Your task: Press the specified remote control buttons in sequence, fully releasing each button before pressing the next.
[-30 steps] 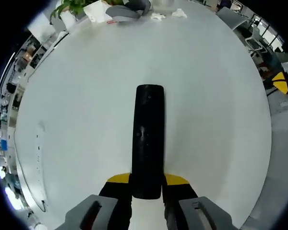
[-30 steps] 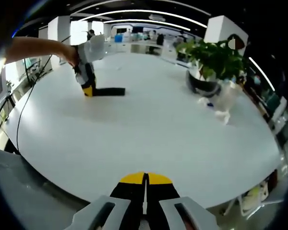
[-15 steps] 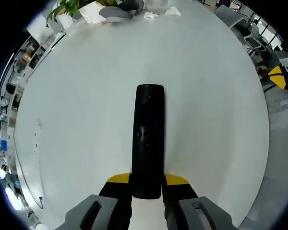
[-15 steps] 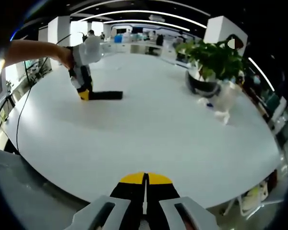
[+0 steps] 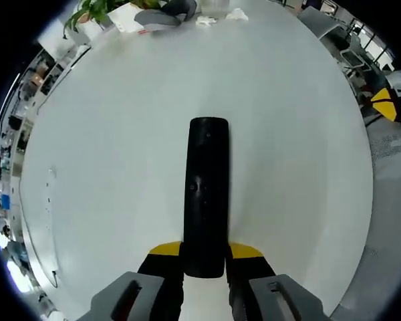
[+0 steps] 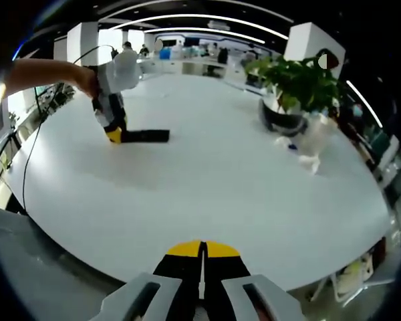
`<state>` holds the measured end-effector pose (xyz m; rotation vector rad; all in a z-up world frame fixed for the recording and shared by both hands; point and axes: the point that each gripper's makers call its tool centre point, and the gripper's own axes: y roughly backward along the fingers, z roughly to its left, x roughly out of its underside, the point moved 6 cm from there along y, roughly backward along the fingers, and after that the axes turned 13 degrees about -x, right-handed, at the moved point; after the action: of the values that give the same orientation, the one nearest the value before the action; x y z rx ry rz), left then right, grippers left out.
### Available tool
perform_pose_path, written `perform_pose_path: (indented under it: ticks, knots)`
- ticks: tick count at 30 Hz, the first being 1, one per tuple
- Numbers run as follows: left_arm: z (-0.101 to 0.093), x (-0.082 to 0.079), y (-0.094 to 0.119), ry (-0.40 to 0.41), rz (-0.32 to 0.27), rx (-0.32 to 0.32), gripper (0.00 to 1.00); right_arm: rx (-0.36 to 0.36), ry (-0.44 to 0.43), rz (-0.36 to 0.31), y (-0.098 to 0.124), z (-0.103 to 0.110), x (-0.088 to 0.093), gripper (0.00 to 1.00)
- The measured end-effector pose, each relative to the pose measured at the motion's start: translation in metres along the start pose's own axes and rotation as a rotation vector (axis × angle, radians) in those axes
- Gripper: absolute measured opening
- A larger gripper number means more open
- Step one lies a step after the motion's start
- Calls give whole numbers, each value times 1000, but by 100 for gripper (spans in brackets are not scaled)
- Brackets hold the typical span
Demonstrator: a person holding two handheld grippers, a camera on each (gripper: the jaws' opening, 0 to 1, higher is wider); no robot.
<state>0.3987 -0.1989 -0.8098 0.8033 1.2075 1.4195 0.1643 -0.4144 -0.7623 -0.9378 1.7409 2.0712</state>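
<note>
A long black remote control [image 5: 206, 194] lies lengthwise away from me in the left gripper view, its near end clamped between the yellow-tipped jaws of my left gripper [image 5: 204, 257], which is shut on it. The right gripper view looks across the white table [image 6: 207, 180] to the same remote [image 6: 146, 136] at the far left, with a person's hand [image 6: 87, 79] guiding the left gripper [image 6: 113, 132] there. My right gripper [image 6: 202, 257] stays near the table's front edge, jaws together with nothing between them, far from the remote.
A potted plant [image 6: 295, 83] and crumpled white paper [image 6: 313, 160] sit at the table's far right in the right gripper view. The plant [image 5: 97, 10] and papers [image 5: 217, 17] line the far edge in the left gripper view. A cable [image 6: 33, 157] trails along the left edge.
The left gripper with the remote has shifted slightly left and lower in the right gripper view. The right gripper has stayed still.
</note>
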Motion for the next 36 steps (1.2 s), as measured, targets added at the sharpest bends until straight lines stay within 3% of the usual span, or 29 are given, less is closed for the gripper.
perform_pose_path:
  ticks: [11, 26, 36]
  knots:
    - [-9, 2, 3, -11, 11, -1, 23, -3, -4, -16, 2, 0, -2, 0]
    - [-23, 9, 8, 7, -18, -3, 23, 21, -15, -60, 6, -3, -4, 0]
    - [-45, 18, 15, 6, -37, 1, 23, 23, -10, -91, 9, -4, -7, 0]
